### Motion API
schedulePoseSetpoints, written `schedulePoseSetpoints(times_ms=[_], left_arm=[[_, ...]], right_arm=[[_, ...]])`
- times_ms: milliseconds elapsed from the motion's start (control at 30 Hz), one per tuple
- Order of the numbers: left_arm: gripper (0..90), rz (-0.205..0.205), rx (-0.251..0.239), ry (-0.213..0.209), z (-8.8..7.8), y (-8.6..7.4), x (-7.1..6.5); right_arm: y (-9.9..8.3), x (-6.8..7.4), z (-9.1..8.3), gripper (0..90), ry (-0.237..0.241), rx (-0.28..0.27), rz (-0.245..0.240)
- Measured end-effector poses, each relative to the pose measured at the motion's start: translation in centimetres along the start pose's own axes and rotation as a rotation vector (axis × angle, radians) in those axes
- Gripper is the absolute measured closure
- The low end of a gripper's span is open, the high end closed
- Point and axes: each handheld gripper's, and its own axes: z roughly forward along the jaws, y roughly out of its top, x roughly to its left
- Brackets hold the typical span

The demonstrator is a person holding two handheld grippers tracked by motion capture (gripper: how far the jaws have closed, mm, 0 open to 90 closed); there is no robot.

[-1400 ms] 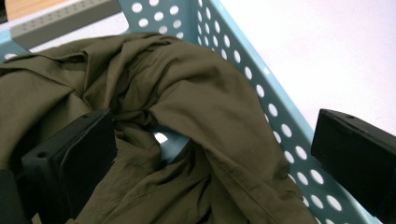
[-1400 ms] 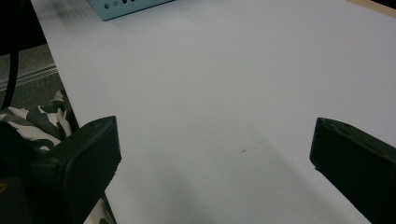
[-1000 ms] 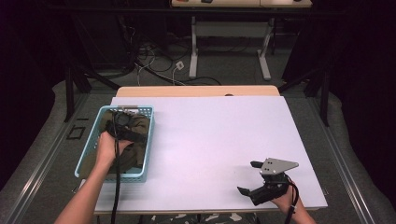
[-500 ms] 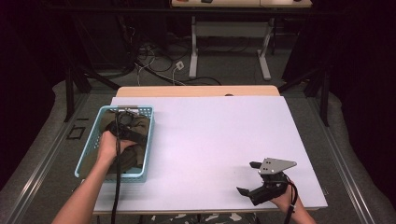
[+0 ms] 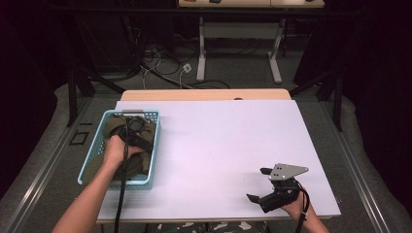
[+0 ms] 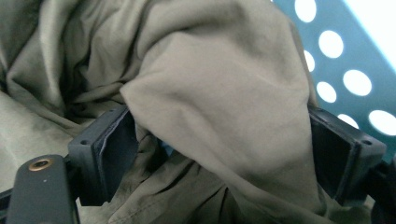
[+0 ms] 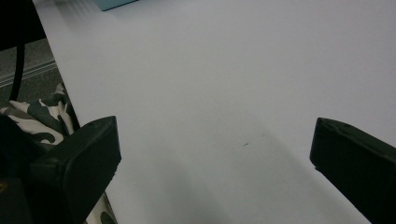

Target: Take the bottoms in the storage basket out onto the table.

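Where olive cloth [image 5: 112, 130] bunches, teal basket [image 5: 95, 150].

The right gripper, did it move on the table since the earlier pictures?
No. The right gripper rests at the same spot near the front right corner of the white table, jaws open.
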Motion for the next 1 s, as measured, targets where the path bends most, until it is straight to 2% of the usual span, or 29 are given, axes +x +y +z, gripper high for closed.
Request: schedulePoseSetpoints(times_ms=[100, 233, 333, 367, 400, 467, 633, 933, 1000], left_arm=[[19.2, 0.005, 0.013, -0.022, 0.3, 0.0, 0.1], [25.3, -0.029, 0.033, -0.062, 1.0, -0.3, 0.6], [35.3, -0.022, 0.049, -0.078, 1.4, -0.4, 0.4], [35.3, -0.016, 0.049, -0.094, 1.5, -0.4, 0.3], [41.7, 0.001, 0.054, -0.099, 1.5, -0.2, 0.1], [45.7, 0.01, 0.06, -0.106, 1.5, -0.1, 0.1], [51.3, -0.002, 0.058, -0.114, 1.6, -0.2, 0.2], [62.7, 0.009, 0.043, -0.144, 1.6, -0.3, 0.4], [66.5, 0.014, 0.027, -0.151, 1.5, -0.5, 0.6]], right_arm=[[0.0, 0.1, 0.0, 1.7, -0.001, 0.003, -0.004], [-0.1, 0.1, -0.2, 1.7, -0.01, 0.004, 0.003], [-0.1, 0.1, -0.3, 1.7, -0.009, 0.005, -0.003], [-0.1, 0.1, -0.3, 1.7, -0.009, 0.005, -0.003], [-0.1, 0.0, -0.2, 1.7, -0.006, 0.006, -0.002], [-0.1, -0.1, -0.1, 1.7, -0.005, 0.009, 0.003], [-0.1, 0.0, 0.1, 1.8, 0.011, 0.024, -0.001], [-0.2, 0.1, 0.2, 1.8, 0.019, 0.039, -0.009], [-0.3, 0.1, 0.0, 1.9, 0.021, 0.04, -0.007]])
